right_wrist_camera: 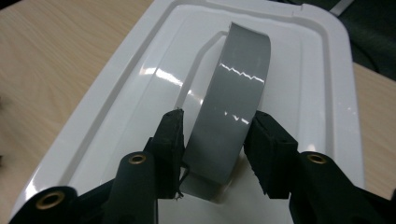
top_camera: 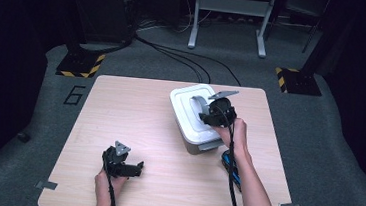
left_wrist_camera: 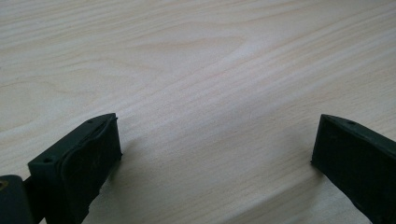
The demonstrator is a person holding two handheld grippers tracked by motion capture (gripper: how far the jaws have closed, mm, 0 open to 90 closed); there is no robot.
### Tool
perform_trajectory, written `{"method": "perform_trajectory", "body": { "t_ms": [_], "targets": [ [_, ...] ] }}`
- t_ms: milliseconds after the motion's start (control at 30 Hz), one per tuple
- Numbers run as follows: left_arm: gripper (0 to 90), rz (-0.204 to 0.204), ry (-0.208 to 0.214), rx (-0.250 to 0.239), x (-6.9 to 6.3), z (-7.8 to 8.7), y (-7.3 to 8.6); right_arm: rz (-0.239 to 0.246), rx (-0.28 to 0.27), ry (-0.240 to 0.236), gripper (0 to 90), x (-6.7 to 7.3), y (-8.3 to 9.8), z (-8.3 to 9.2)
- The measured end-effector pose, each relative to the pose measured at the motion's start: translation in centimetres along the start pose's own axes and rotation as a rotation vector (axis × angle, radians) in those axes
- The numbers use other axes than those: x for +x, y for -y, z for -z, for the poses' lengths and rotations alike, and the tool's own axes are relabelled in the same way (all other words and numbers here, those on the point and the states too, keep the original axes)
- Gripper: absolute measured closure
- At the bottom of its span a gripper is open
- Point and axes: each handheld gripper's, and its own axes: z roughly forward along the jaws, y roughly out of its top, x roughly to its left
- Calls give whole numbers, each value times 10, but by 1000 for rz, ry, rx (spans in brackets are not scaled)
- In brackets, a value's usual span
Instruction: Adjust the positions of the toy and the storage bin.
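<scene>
A white lidded box (top_camera: 185,119) stands at the back right of the wooden table (top_camera: 134,119). A grey arched handle (top_camera: 198,102) rises from its lid. My right gripper (top_camera: 205,114) reaches over the lid from the front right. In the right gripper view the gripper (right_wrist_camera: 219,128) has its two pads pressed on the sides of the grey handle (right_wrist_camera: 245,70), above the glossy white lid (right_wrist_camera: 140,84). My left gripper (top_camera: 136,168) rests low at the front left of the table. In the left gripper view the gripper (left_wrist_camera: 217,140) stands open over bare wood.
A blue and black object (top_camera: 229,166) lies on the table just in front of the box, partly under the right forearm. Metal brackets (top_camera: 46,185) stick out at the table's front corners. Cables and stand feet (top_camera: 79,64) are on the floor beyond.
</scene>
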Motion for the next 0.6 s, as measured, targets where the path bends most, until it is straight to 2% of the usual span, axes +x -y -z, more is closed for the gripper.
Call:
{"method": "perform_trajectory", "body": {
  "t_ms": [67, 133, 233, 267, 433, 600],
  "targets": [
    [11, -1, 0, 0, 0, 0, 0, 14, -26, 45, 501, 4, -7, -2],
    [12, 0, 2, 0, 0, 0, 0, 5, -35, 65, 494, 6, -11, -4],
    [13, 1, 3, -1, 0, 0, 0, 40, -26, 112, 545, 7, -18, -7],
    [13, 0, 2, 0, 0, 0, 0, 31, -18, 119, 565, 8, -20, -7],
    [13, 0, 2, -1, 0, 0, 0, 6, -23, 127, 598, 6, -24, -9],
    [13, 0, 3, -1, 0, 0, 0, 40, -9, 113, 667, -1, -23, -8]
  ]
}}
